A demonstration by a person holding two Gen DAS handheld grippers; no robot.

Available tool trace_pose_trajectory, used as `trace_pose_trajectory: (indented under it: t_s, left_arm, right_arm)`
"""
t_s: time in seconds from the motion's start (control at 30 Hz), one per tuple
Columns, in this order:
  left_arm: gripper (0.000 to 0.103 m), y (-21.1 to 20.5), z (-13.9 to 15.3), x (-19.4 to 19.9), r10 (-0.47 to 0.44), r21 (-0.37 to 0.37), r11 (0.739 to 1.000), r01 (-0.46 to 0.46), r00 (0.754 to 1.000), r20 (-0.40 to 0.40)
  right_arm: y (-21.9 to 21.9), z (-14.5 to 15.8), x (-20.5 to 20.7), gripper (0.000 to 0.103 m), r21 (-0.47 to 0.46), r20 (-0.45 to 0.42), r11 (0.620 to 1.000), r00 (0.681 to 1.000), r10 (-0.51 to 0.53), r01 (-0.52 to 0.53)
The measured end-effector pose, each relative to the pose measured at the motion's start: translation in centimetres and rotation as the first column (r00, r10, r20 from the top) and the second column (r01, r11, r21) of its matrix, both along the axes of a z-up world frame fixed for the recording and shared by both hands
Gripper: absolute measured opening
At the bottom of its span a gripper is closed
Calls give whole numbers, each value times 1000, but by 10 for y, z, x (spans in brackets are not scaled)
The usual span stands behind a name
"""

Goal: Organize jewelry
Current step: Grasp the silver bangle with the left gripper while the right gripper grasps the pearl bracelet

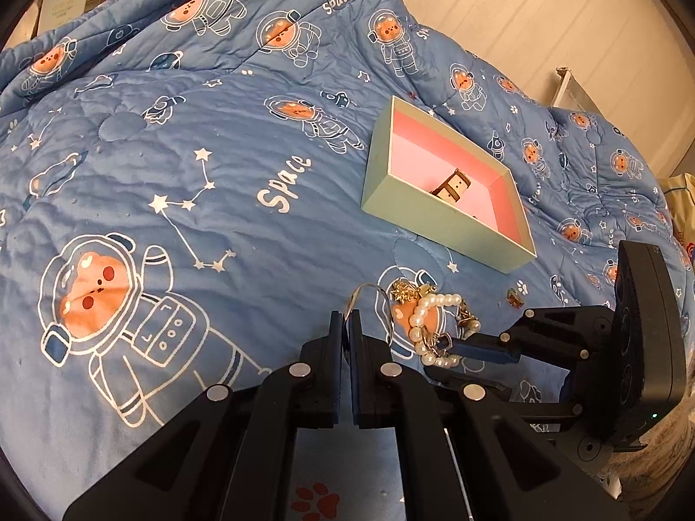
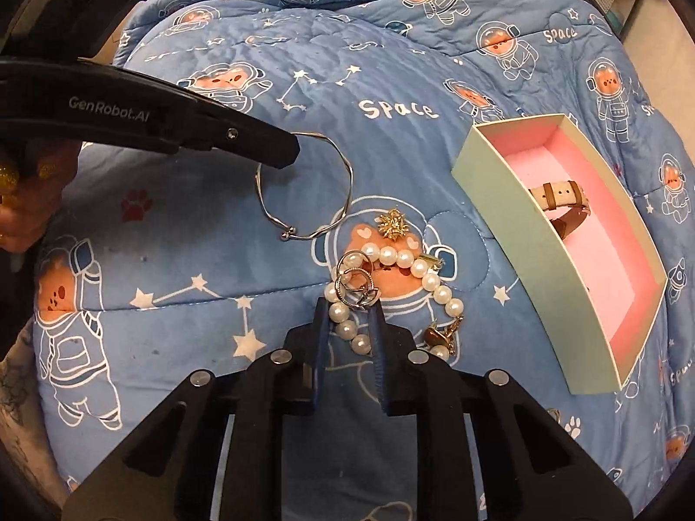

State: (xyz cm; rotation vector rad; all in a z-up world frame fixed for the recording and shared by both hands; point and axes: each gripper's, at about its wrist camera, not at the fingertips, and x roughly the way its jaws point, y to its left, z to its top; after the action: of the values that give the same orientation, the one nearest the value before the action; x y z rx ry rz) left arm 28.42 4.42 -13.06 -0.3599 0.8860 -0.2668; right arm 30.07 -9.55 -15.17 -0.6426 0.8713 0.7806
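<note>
Box (image 2: pixel 512 199) of green card with a pink lining is the landmark: it lies on the bed quilt (image 2: pixel 195 225), beyond and to the right of the right gripper (image 2: pixel 349 304), which is closed on silver rings (image 2: pixel 358 280) tangled with the pearl bracelet (image 2: pixel 417 267). Left gripper (image 1: pixel 346 319) is closed on the silver bangle (image 2: pixel 304 186), farther from the box. Only the right wrist view shows the whole bangle hoop and the watch (image 2: pixel 560 202) inside the box.

Left gripper (image 1: pixel 346 325) pinches silver bangle (image 1: pixel 369 308) beside pearl bracelet (image 1: pixel 428 325).
</note>
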Motion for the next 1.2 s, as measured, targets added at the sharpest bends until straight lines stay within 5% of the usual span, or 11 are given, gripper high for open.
trace_pose_trajectory:
  t_s: [0.13, 0.3, 0.57, 0.7, 0.93, 1.2]
  left_arm:
    - [3, -2, 5, -3, -8, 0, 1000, 8, 1000, 14]
    - [3, -7, 15, -13, -28, 31, 999, 27, 999, 40]
    - [3, -11, 25, -27, -48, 19, 999, 47, 997, 59]
    - [3, -12, 27, -29, -52, 21, 998, 51, 997, 62]
    - [3, -13, 26, -28, -49, 21, 999, 48, 997, 58]
    - [3, -15, 35, -27, -63, 24, 998, 61, 995, 76]
  right_arm:
    - [-4, 4, -14, 10, 24, -4, 999, 1000, -23, 23]
    - [-26, 16, -26, 10, 208, -116, 969, 987, -115, 137]
    - [-68, 39, -34, 10, 492, -359, 803, 919, -165, 336]
    - [-95, 36, -22, 10, 578, -547, 641, 823, -154, 504]
    - [-113, 20, -11, 10, 498, -566, 610, 764, -309, 616]
    - [-125, 34, -16, 10, 544, -552, 595, 786, -278, 592]
